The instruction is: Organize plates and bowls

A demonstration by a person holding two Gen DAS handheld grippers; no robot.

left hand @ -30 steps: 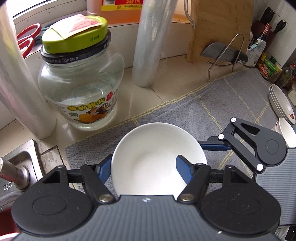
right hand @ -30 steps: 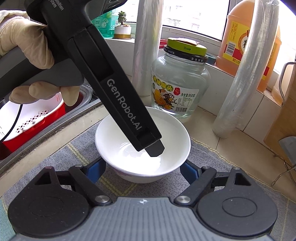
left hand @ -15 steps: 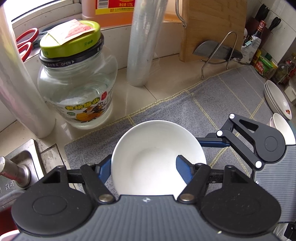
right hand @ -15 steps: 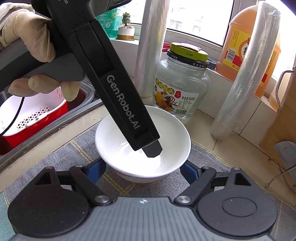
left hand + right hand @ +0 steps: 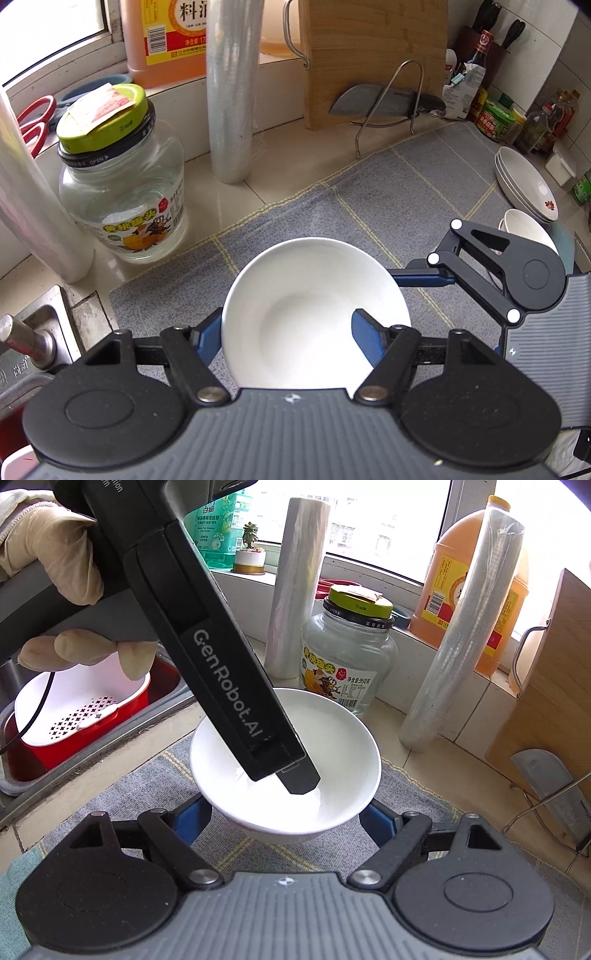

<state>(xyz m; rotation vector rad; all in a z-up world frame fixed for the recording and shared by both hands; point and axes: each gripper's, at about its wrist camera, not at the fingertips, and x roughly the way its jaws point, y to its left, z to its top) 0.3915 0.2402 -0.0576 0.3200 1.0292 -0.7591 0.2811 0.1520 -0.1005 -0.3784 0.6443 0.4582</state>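
A plain white bowl [image 5: 295, 295] hangs just above the grey mat [image 5: 388, 192], held from two sides. My left gripper [image 5: 288, 332] is shut on it, one blue finger [image 5: 365, 336] inside the bowl and the other hidden outside the left rim. In the right wrist view that inner fingertip [image 5: 299, 779] rests in the bowl [image 5: 332, 731]. My right gripper [image 5: 286, 823] clasps the bowl's lower part, a blue pad against each side. Its body [image 5: 532, 273] reaches in from the right. A gloved hand [image 5: 55, 572] holds the left gripper.
A glass jar with a green lid [image 5: 122, 184] and film rolls [image 5: 231, 92] stand behind the mat. A cutting board [image 5: 373, 55] and a cleaver [image 5: 380, 101] lean at the back. Stacked plates [image 5: 524, 181] and a small bowl [image 5: 524, 229] sit far right. A red basin [image 5: 74, 716] fills the sink.
Both grippers have risen a little with the bowl and drifted away from the jar toward the plates. Neither grip has changed.
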